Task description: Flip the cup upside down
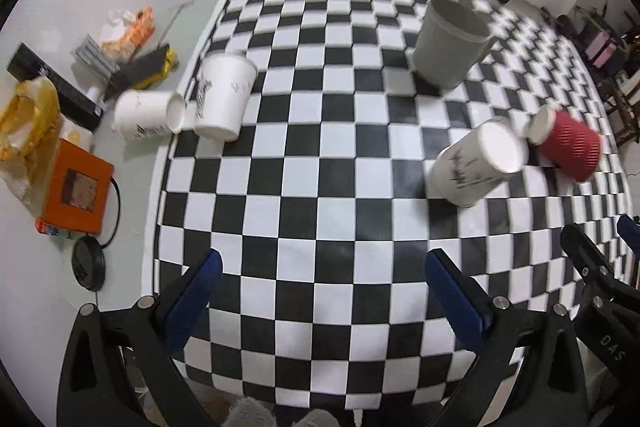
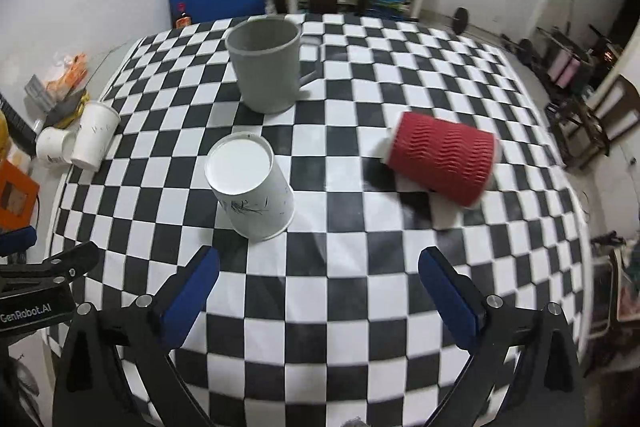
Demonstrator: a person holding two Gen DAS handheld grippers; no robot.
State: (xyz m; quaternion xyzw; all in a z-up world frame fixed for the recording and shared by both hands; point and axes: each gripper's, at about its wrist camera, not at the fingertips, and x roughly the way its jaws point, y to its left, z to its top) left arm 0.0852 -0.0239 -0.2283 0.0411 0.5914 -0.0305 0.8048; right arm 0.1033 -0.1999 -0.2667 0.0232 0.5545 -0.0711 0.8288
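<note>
So both grippers hang above the checkered tablecloth (image 2: 320, 307), jaws spread wide and holding nothing. The right gripper (image 2: 318, 279) has the red ribbed cup (image 2: 442, 163) lying on its side at about 1 o'clock, which looks like the one that needs flipping. The white paper cup (image 2: 250, 187) near 11 o'clock already sits bottom-up, and the grey mug (image 2: 266, 67) at 12 stands upright further back. The left gripper (image 1: 322, 287) sees two more white cups (image 1: 180, 107) off at 10 o'clock by the cloth's edge. My guess: the wide stance is for getting around the red cup's body.
</note>
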